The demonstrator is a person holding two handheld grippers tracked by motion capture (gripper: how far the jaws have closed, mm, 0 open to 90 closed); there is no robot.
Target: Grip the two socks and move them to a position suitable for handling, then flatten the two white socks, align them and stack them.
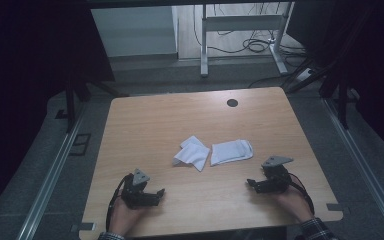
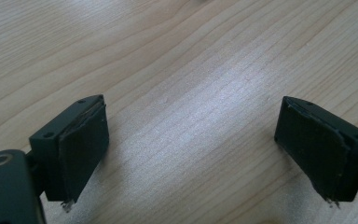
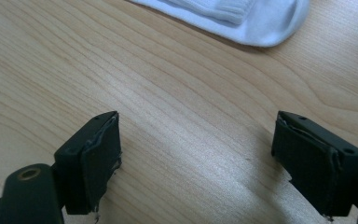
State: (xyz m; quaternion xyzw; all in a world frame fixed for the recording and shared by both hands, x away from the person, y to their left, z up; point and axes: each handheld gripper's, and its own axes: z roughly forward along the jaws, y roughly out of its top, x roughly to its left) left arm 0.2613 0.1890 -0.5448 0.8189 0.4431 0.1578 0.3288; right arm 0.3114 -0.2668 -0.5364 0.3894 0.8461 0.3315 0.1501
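Two white socks mid-surface: crumpled sock [image 1: 192,153] left, folded sock [image 1: 231,151] right, just beside each other. Left hand-held gripper [image 1: 156,192] and right hand-held gripper [image 1: 250,183] near the near edge, jaws apart, nothing held. Bare wooden surface [image 1: 150,125] all around, far edge well apart.

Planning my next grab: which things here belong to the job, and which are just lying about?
Job:
left white sock
right white sock
left gripper, open
right gripper, open

Lying about:
black round spot on the table
cables on the floor
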